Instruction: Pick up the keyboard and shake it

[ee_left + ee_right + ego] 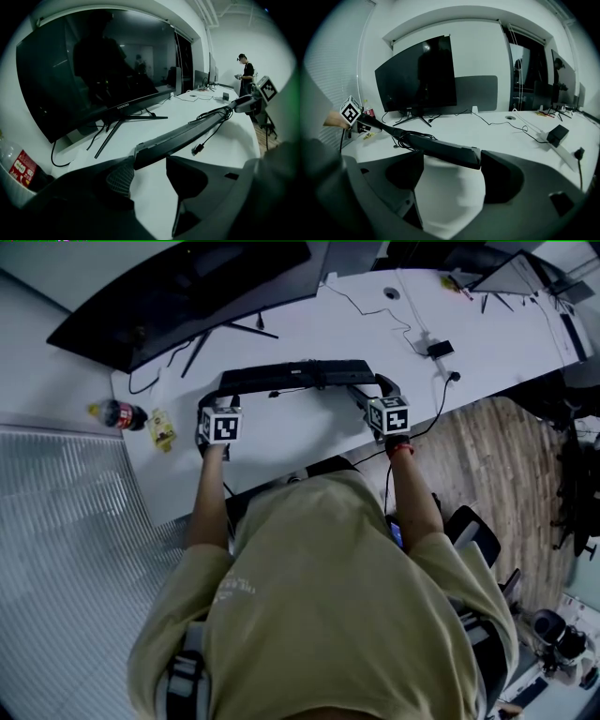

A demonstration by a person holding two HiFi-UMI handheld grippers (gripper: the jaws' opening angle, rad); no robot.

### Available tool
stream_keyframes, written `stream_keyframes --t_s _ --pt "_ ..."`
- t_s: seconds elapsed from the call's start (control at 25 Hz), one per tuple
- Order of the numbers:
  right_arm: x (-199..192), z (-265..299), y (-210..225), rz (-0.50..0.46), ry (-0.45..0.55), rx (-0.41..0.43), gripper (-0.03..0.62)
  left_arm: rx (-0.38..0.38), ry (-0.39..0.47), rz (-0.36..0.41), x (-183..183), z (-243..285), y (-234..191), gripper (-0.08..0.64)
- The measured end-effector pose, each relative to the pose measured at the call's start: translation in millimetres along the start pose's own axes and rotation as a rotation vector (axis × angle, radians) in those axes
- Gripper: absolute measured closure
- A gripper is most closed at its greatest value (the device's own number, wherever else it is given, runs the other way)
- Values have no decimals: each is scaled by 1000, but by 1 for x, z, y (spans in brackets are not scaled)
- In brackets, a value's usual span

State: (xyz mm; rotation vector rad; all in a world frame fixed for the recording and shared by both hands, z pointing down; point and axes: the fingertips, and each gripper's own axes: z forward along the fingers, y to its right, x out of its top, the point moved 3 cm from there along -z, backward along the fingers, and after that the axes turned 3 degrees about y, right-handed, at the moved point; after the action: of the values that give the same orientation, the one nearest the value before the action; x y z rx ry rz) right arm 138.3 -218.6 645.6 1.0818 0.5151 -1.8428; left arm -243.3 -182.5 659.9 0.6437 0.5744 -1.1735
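A long black keyboard hangs just above the white desk in front of the monitor, held at both ends. My left gripper is shut on its left end; in the left gripper view that end sits between the jaws against the ribbed pad. At the other end my right gripper is shut on the keyboard, whose end spans the gap between the two dark jaws. The keyboard's cable dangles below it with a loose plug.
A wide curved monitor on a thin-legged stand fills the desk's back left. A cola bottle and a yellow packet lie near the left edge. A black adapter with cables lies at the right. Another person stands far off.
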Motion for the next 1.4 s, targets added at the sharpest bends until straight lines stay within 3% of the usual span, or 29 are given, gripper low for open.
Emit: stream_keyframes --t_s 0.44,0.64,0.8,1.0,1.4 --pt "-28 -2 -4 37 -63 -26 212 -3 -38 37 -22 -1 11 333" --pt "-42 1 -6 107 -71 -28 212 -21 -86 38 -48 2 17 333" --pt "-46 0 0 235 -45 -46 213 -24 -101 38 -58 3 24 333" --pt "-56 1 -1 233 -76 -60 213 -32 -120 36 -65 3 28 333" --pt "-64 2 -1 239 -99 -80 213 -58 -111 -92 -70 1 30 331"
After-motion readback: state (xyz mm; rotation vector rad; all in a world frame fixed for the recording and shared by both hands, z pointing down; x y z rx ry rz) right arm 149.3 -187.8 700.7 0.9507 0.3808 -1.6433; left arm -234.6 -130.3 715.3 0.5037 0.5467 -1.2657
